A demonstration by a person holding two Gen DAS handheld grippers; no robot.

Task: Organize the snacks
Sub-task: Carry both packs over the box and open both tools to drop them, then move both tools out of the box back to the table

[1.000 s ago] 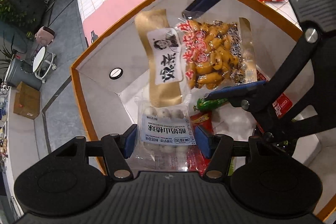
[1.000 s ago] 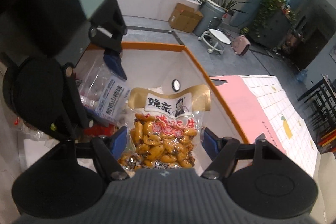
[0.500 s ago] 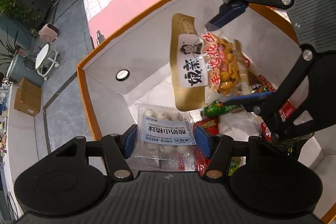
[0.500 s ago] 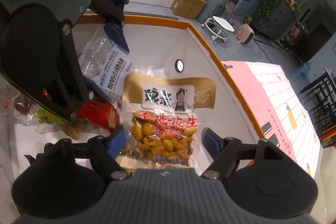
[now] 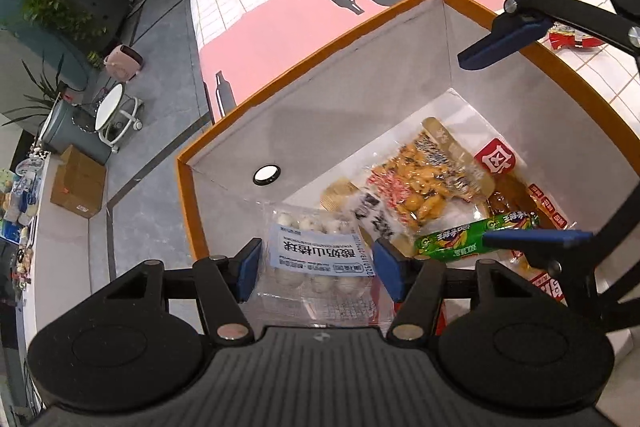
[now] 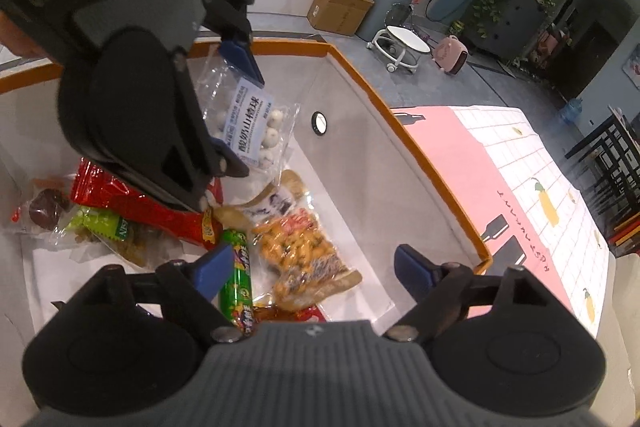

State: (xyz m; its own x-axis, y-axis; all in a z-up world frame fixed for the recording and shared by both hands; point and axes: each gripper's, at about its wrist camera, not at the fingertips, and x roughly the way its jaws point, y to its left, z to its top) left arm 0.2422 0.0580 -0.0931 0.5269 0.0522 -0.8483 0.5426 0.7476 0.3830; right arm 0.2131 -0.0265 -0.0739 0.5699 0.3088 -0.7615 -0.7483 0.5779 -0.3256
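The left gripper (image 5: 316, 267) is clamped on a clear pack of white hawthorn balls (image 5: 316, 255), held above the orange-rimmed box (image 5: 320, 55). The right gripper (image 6: 312, 267) stands wide apart, holding nothing. The peanut bag (image 6: 296, 247) lies on the box floor beside a green sausage stick (image 6: 236, 279) and red packets (image 6: 132, 203).

Glossy clear plastic wraps the hawthorn-ball pack (image 5: 320, 259); the peanut bag (image 6: 298, 251) shines likewise. The box (image 5: 360, 87) looks like matt grey card, and the worktop (image 5: 280, 27) wears smooth printed cloth.
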